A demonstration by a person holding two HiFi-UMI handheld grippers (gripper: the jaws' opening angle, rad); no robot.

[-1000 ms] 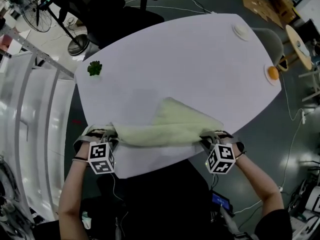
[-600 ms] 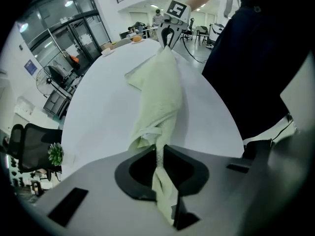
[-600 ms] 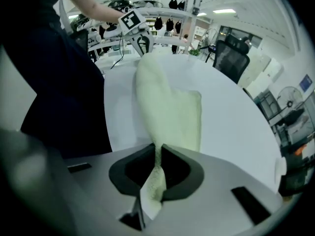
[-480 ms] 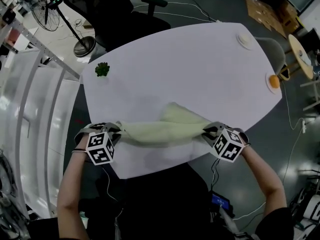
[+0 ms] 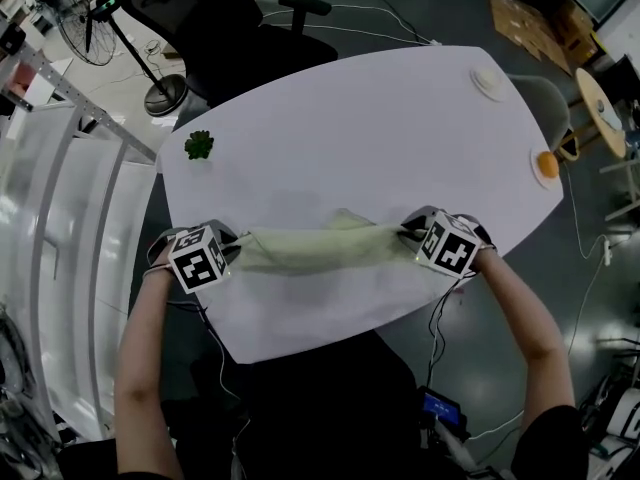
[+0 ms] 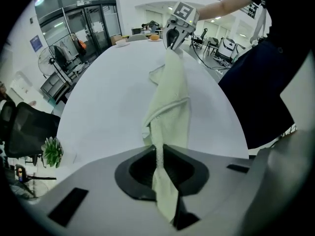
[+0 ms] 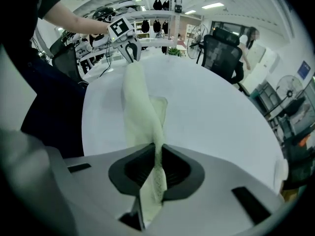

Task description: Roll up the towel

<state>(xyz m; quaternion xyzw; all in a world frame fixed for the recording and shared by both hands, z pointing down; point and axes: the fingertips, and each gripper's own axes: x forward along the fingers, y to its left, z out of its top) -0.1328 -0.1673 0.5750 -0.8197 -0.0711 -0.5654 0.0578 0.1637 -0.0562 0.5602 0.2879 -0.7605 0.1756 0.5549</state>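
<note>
Your left gripper (image 5: pixel 236 252) is clamped on one end of the towel (image 5: pixel 318 247). Your right gripper (image 5: pixel 409 236) pinches the other end.

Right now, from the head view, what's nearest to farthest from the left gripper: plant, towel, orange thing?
1. towel, clamped in the left gripper itself.
2. plant, by the table's left edge.
3. orange thing, at the far right edge.

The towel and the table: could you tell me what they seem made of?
The towel looks like soft, pale yellow-green terry cloth: it folds limply and shows a nubby weave. The table seems hard, smooth white laminate, perhaps: flat and evenly matt.
</note>
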